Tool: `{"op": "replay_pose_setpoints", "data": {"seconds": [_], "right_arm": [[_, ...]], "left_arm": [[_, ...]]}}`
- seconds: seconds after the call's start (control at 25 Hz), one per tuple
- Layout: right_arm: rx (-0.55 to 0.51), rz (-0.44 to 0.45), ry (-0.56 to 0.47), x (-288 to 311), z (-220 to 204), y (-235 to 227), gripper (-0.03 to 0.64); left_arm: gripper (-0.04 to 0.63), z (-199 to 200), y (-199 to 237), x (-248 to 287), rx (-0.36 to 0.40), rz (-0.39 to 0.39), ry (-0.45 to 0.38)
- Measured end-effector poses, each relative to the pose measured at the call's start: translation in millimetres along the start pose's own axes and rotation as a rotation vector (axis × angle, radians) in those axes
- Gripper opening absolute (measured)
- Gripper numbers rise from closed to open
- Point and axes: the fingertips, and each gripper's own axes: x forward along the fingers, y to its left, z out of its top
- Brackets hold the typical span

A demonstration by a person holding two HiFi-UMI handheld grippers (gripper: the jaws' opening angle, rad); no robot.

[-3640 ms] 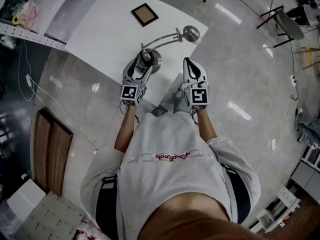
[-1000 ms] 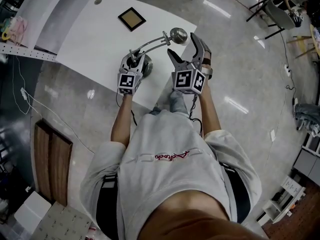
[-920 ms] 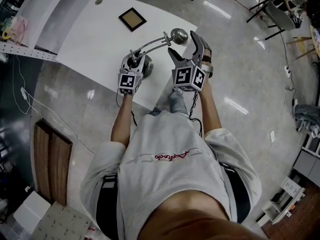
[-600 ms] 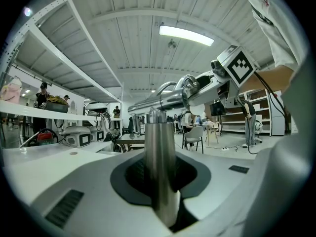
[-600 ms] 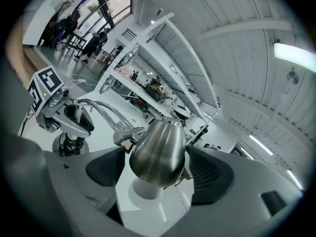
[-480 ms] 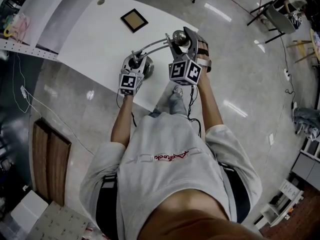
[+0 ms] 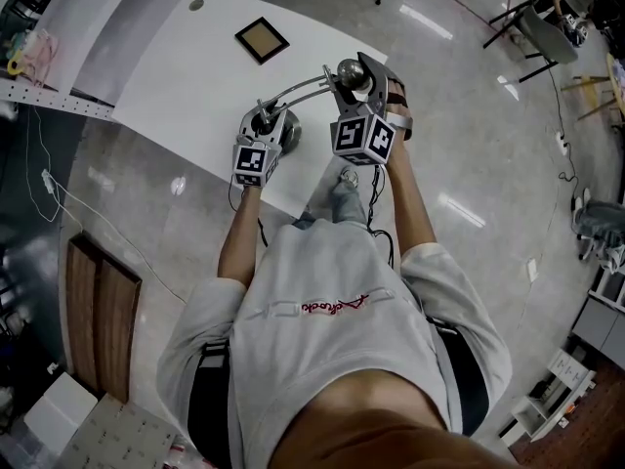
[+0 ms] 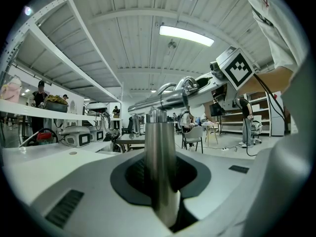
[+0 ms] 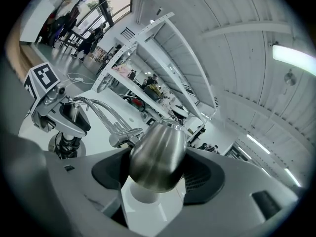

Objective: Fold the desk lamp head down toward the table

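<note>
Two claws gripped one desk lamp [image 7: 276, 131]. The right claw [image 9: 157, 179] had just been closing its jaws. The rounded metal lamp head [image 9: 159, 154] sat between them, its sides pressed against the dark pads [image 9: 111, 174], so the jaws stood fairly wide around it. The head was raised off the tabletop [image 7: 186, 71], not folded down.

From the head a curved double arm [image 9: 103, 110] ran away to that claw's left, toward the left claw [image 8: 159, 181]. The left claw's jaws were drawn in narrow and clamped on the lamp's upright steel post [image 8: 159, 147], which rose straight up between them. Under that claw the post stood on a round metal base [image 9: 64, 144], close to the near edge of the white tabletop.

In the left gripper view the right claw's marker cube [image 8: 238, 68] showed above and to the right, at the far end of the arm. Beyond both claws, well apart from the lamp, a small dark picture frame [image 7: 262, 39] lay flat on the tabletop.
</note>
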Motion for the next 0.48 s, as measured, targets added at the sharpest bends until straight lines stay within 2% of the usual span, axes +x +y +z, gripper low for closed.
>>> {"op": "replay_pose_setpoints", "data": {"seconds": [0.48], "right_arm": [[0.127,-0.004,-0.065,2.5,-19.1,7.6,0.305]], "left_arm": [[0.103,-0.1,-2.1,-0.5,0.003,-0.006,-0.001]]}}
